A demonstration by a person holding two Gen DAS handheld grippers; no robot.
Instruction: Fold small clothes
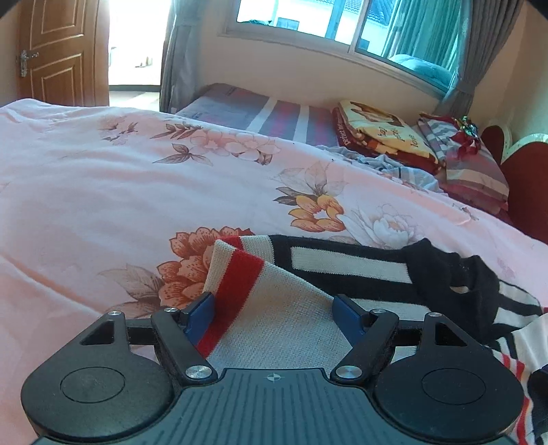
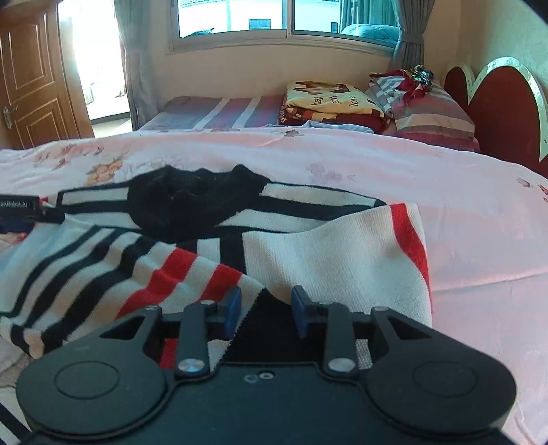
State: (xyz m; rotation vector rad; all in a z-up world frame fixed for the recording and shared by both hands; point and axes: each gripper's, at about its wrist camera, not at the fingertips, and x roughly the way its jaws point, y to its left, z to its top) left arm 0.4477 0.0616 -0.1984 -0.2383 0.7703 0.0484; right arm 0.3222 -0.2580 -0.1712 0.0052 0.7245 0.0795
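Left wrist view: the left gripper [image 1: 274, 308], black linkage arms ending in blue, flat-faced pads [image 1: 202, 309], stands with its jaws spread wide; a fold of the sweater [image 1: 274, 328] lies between them, its red band against the left pad, and neither pad is seen to pinch it. The sweater is a coarse ribbed knit in cream with red and black stripes and a black collar [image 1: 445, 270], spread across the quilt [image 1: 102, 191], a soft, faintly creased pink cloth printed with orange and pale flowers. Beyond lie a striped sheet [image 1: 274, 116], a folded yellow-and-red blanket [image 1: 376, 133] and a striped pillow [image 1: 472, 171]; a panelled wooden door [image 1: 58, 51] stands at far left, a window [image 1: 325, 20] with grey curtains above. Right wrist view: the sweater [image 2: 325, 260] lies flat on the quilt [image 2: 479, 239], the body striped at left, a plain cream sleeve with a red cuff band folded over at right, and the black collar [image 2: 191, 202] crumpled at the far edge. The right gripper [image 2: 263, 308] has its blue pads [image 2: 233, 309] parted, a black triangular patch of knit between them; the pads stand apart from each other and grip nothing visibly. A heart-shaped red headboard [image 2: 496, 102] with a white rim closes the right edge.
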